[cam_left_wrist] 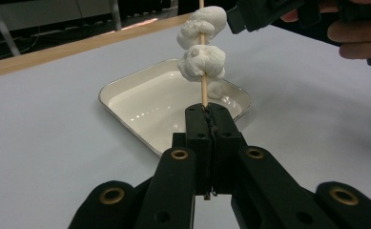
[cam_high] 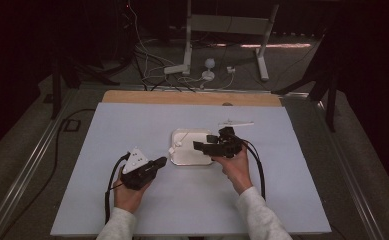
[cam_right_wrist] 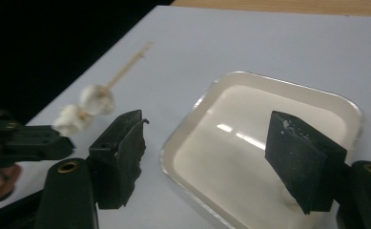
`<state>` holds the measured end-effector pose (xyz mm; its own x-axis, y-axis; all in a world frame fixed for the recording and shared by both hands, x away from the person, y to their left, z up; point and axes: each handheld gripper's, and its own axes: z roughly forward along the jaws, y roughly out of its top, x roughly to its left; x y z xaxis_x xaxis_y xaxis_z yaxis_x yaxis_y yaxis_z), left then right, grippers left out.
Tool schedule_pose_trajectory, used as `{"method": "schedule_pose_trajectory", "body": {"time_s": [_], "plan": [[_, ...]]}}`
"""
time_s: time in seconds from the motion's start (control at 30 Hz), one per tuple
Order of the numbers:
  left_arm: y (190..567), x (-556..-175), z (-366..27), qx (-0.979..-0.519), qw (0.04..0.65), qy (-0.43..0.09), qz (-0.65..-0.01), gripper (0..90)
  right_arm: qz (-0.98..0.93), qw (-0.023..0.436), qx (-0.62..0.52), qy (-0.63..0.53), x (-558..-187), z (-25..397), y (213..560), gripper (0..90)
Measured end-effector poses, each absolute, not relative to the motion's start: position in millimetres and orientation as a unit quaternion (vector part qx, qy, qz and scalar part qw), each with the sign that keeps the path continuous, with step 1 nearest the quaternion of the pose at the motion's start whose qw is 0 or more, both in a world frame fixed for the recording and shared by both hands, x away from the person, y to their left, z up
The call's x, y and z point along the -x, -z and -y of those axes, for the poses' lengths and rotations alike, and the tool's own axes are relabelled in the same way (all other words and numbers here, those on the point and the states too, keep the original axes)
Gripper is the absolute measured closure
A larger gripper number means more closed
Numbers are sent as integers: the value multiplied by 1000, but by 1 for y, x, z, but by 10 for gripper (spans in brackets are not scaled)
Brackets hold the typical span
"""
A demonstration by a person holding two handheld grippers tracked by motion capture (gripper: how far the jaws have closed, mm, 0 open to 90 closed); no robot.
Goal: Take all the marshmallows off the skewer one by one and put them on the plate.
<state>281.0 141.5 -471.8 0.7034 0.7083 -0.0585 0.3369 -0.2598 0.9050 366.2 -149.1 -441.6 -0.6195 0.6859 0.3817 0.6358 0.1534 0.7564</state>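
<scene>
Left gripper (cam_left_wrist: 207,112) was clamped on the skewer (cam_left_wrist: 203,90), which pointed up and away over the tray (cam_left_wrist: 126,102); right gripper (cam_right_wrist: 204,160) hung wide open just past the marshmallows (cam_left_wrist: 201,62), so nearer them

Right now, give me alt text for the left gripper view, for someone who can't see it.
The left gripper, jaws shut, holds a thin wooden skewer upright with two white marshmallows threaded on it. Behind it a white tray sits on the pale table. At top right, the right gripper, held in a hand, reaches toward the upper marshmallow.
</scene>
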Motion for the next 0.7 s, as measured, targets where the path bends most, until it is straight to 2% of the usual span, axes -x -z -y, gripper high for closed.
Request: {"method": "schedule_pose_trajectory", "body": {"time_s": [0.17, 0.27, 0.3, 0.7], "plan": [[472, -281, -139, -773, 506, -184, -337, 899, -756, 2, -415, -506, -361, 144, 438, 342], [472, -280, -138, -773, 506, -183, -335, 898, -755, -15, -404, -516, -358, 138, 436, 392], [472, -280, -137, -774, 506, -183, -334, 899, -751, -27, -403, -522, -357, 135, 435, 437], [473, -277, -128, -779, 509, -182, -317, 899, -735, -84, -419, -526, -361, 120, 440, 600]]}}
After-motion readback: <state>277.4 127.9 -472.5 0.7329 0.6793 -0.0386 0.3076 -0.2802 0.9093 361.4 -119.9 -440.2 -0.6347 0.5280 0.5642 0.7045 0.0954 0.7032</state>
